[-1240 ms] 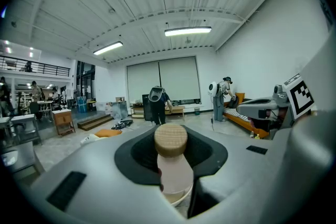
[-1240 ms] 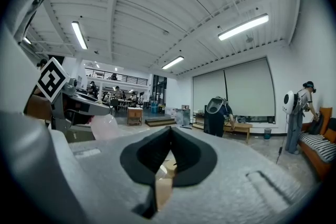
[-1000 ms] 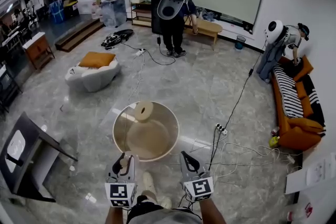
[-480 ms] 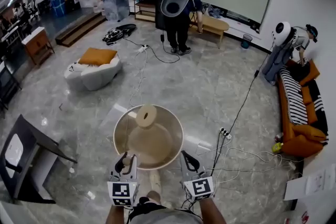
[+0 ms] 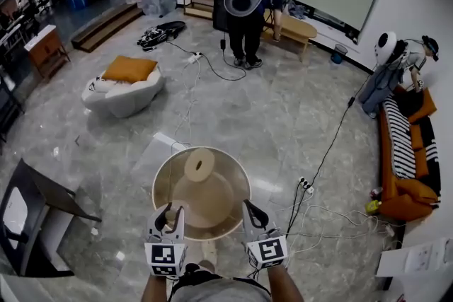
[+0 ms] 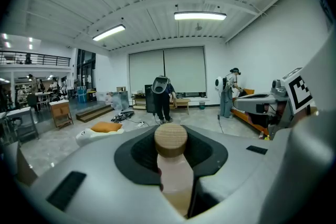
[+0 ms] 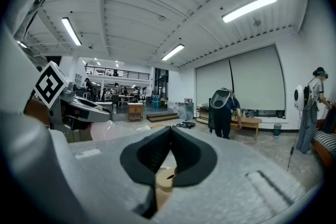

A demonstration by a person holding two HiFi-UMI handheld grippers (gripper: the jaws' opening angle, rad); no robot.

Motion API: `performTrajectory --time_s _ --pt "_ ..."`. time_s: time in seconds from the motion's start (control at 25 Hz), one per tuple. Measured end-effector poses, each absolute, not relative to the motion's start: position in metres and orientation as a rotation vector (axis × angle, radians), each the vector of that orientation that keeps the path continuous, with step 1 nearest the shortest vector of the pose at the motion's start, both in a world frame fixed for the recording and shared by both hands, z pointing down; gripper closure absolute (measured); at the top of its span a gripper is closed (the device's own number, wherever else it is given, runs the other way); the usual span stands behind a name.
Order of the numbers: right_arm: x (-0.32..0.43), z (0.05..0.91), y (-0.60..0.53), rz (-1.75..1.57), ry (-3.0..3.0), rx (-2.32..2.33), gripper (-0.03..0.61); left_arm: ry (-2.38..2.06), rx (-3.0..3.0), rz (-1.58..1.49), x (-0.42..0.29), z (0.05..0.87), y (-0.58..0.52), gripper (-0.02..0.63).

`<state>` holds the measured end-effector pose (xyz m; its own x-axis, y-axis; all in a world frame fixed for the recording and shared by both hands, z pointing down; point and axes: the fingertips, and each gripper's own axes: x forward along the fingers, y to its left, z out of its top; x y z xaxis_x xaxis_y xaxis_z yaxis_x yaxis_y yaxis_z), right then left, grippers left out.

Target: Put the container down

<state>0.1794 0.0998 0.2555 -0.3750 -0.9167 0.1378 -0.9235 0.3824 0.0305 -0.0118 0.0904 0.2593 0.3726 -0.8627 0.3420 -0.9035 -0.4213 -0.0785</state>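
Well, someone stands in the middle of a big room and holds a round container (image 5: pixel 230 187) up off the floor (image 5: pixel 269 117), low in front of their body.

Far over at nine o'clock from the container is a dark stand (image 5: pixel 32 212). At eleven o'clock, well apart, sits a white seat (image 5: pixel 120 101) with an orange pillow (image 5: pixel 129 69) on top.

The left claw (image 5: pixel 168 214) is at the container's seven o'clock edge. It is clamped on a pale peg with a round wooden top, which I think is the container's handle. A wooden ring (image 5: pixel 199 165) lies inside the container, toward twelve o'clock.

The right claw (image 5: pixel 253 214) is at the five o'clock edge. Its tips meet, and a tan bit of the container is pinched between them. I think one claw holds each side so the big tub stays flat and does not tip.

The container is not down yet. The floor under it and at twelve o'clock looks bare, so that seems a good spot.

At three o'clock, near the rim, lie cables (image 5: pixel 322 212) and a plug strip (image 5: pixel 306 186), so that side is tight. Farther right is an orange sofa (image 5: pixel 407 170). A person (image 5: pixel 249 10) bends over far away at twelve o'clock.
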Motion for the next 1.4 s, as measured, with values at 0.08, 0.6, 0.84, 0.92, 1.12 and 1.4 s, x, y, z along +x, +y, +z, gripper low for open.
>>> performTrajectory --time_s 0.08,0.6,0.84,0.92,1.12,1.4 --pt "0.175 0.258 0.080 0.082 -2.497 1.666 0.577 -1.598 2.500 0.513 -0.014 0.265 0.072 0.488" --pt "0.122 0.294 -0.038 0.145 -2.508 1.580 0.577 -1.553 2.469 0.554 -0.045 0.314 -0.030 0.488" --pt "0.093 0.325 -0.078 0.166 -2.537 1.511 0.577 -1.570 2.430 0.570 -0.068 0.345 -0.059 0.488" --pt "0.080 0.333 -0.089 0.171 -2.553 1.474 0.577 -1.589 2.400 0.574 -0.077 0.358 -0.067 0.488" --pt "0.057 0.367 -0.109 0.185 -2.571 1.376 0.577 -1.611 2.340 0.590 -0.092 0.396 -0.081 0.488" --pt "0.023 0.440 -0.129 0.247 -2.589 1.207 0.577 -1.672 2.252 0.598 -0.114 0.455 -0.100 0.488"
